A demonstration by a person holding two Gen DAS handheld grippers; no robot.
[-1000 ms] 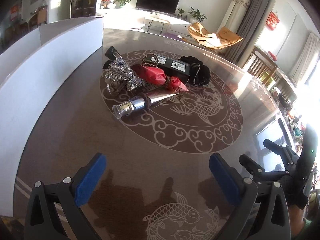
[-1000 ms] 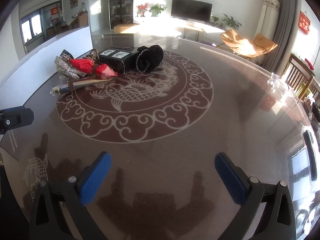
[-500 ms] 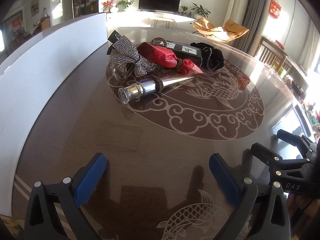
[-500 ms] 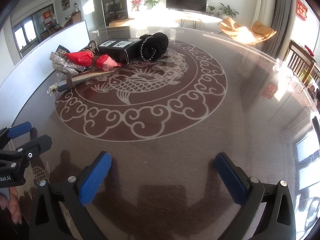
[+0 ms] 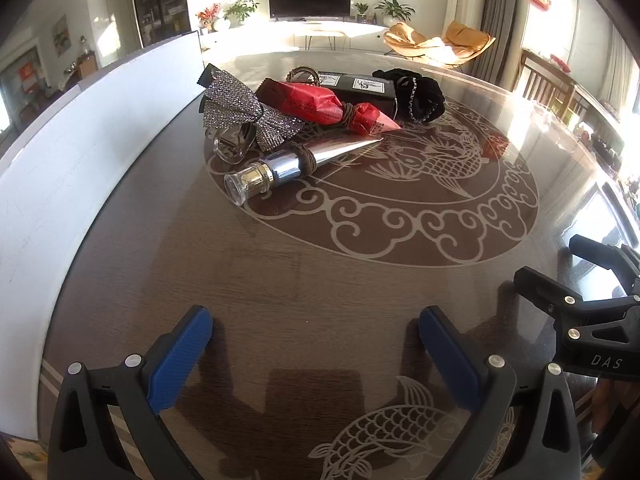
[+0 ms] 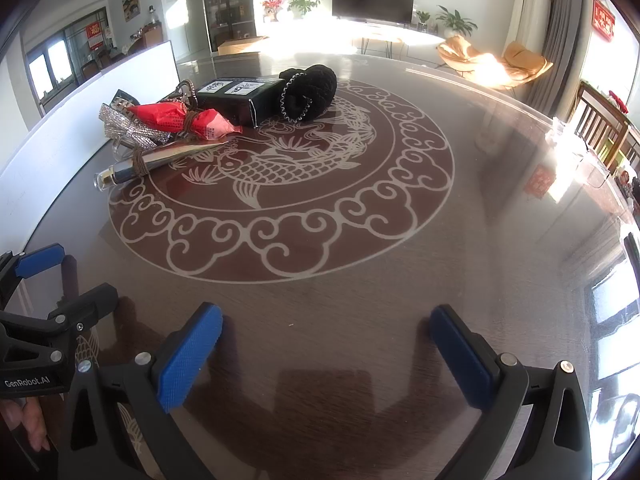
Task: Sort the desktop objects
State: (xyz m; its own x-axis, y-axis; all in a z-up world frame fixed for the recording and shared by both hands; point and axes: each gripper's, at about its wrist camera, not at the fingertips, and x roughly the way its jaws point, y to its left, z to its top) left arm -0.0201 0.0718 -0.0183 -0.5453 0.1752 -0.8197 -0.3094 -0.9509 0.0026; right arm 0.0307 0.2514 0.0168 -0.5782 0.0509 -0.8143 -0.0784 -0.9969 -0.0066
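- We hold the left gripper point(image 5: 316, 344) low over the near part of the table point(image 5: 312, 280), its blue-padded fingers spread wide with nothing between them.
- Our right gripper point(image 6: 326, 344) hovers likewise, fingers wide apart and empty; from the left wrist view it shows at the right edge, with "DAS" printed on its black body.
- On the left gripper's body, seen from the right wrist view, we read "GenRobot.AI" in white.
- The things to sort lie in one cluster on the far left of the table, beside a white board point(image 5: 80, 152) standing along the edge.
- A silver cone-shaped tube point(image 5: 304, 160) lies nearest us on its side, glossy metal tapering to a point, with a clear cap and a brown cord band around its middle.
- Behind it rests a red crinkly packet point(image 5: 320, 106), tied near one end with a brown band; it carries fine print that we cannot read.
- A rhinestone bow point(image 5: 248, 110) glitters left of the packet, touching it.
- A black box point(image 6: 236, 98) with two white labels lies behind; their writing is too small to read.
- A black fuzzy scrunchie point(image 6: 310, 90) with a beaded ring leans against the box's right end.
- The tabletop is dark, glossy, and printed with a pale fish and cloud-scroll medallion.
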